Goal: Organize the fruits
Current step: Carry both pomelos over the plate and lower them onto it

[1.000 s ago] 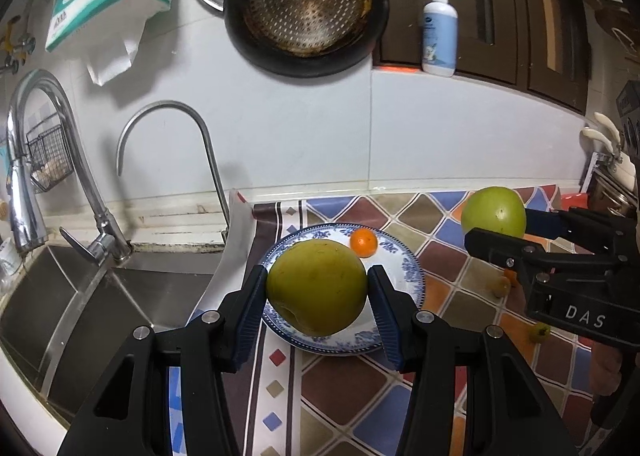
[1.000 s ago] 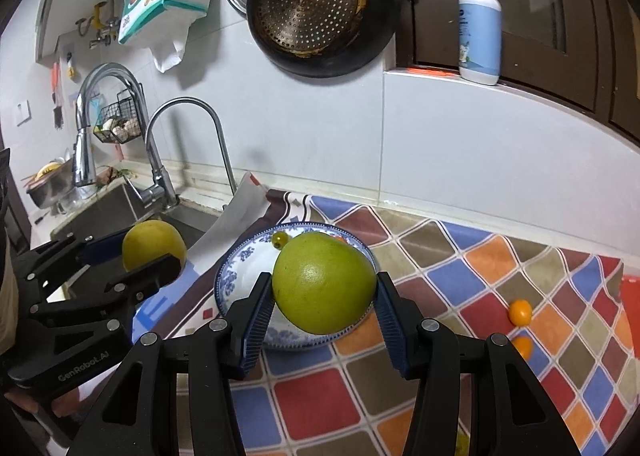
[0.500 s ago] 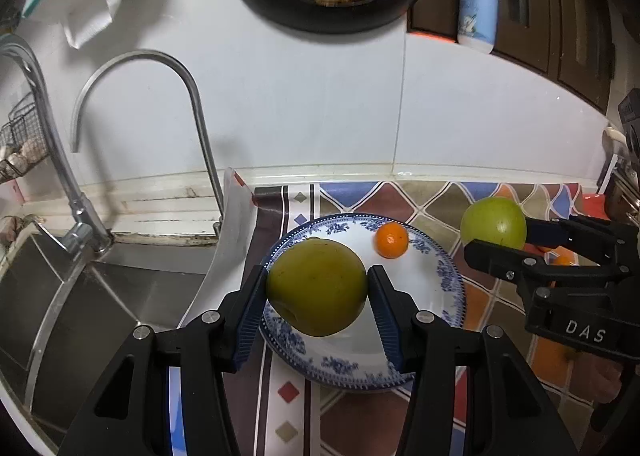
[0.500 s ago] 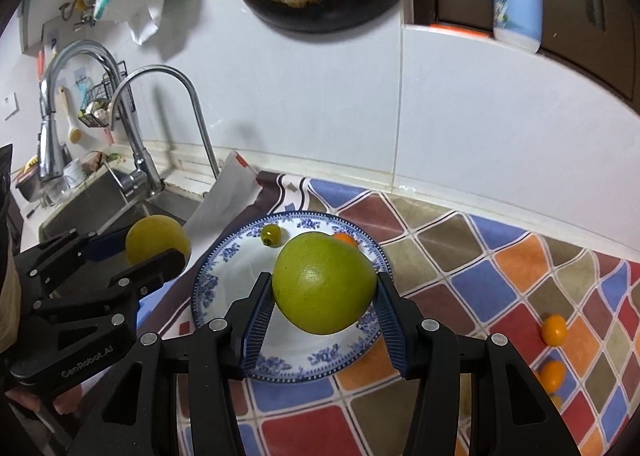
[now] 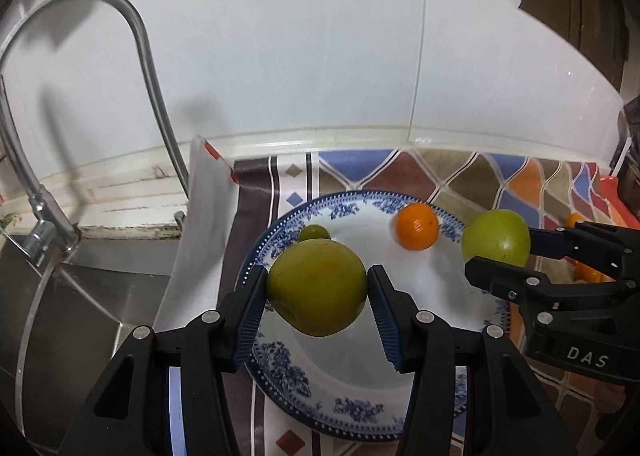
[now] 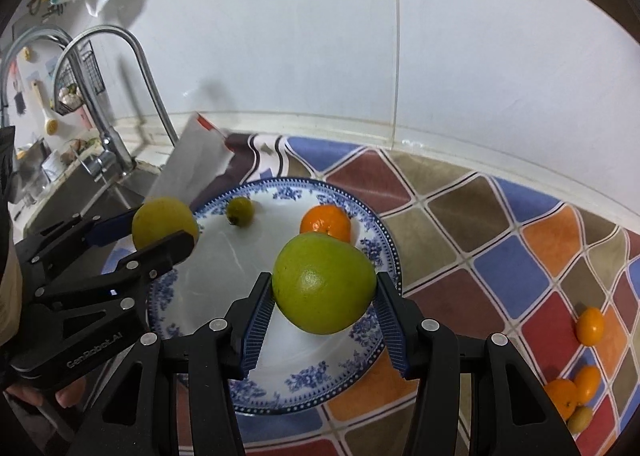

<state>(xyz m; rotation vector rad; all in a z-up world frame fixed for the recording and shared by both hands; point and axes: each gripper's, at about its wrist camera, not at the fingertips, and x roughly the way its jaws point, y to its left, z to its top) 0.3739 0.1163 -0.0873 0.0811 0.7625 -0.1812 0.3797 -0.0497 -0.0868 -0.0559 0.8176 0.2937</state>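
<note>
My left gripper [image 5: 317,294] is shut on a yellow-green round fruit [image 5: 316,288] and holds it over the left side of a blue-and-white plate [image 5: 352,410]. My right gripper [image 6: 325,298] is shut on a brighter green fruit [image 6: 324,282] over the same plate's [image 6: 312,386] right half. A small orange [image 5: 416,225] and a small green fruit [image 6: 239,210] lie on the plate near its far rim. Each gripper shows in the other's view: the right gripper [image 5: 496,242] at the right, the left gripper [image 6: 165,223] at the left.
Several small orange and yellow fruits [image 6: 590,326] lie on the patterned tile counter [image 6: 500,256] to the right. A steel sink [image 5: 68,316] with curved taps [image 5: 148,67] sits left of the plate. A white tiled wall [image 5: 300,75] rises close behind.
Both grippers have come down and forward toward the plate with their fruits still held. The plate now looks larger and lies right under both fruits.
</note>
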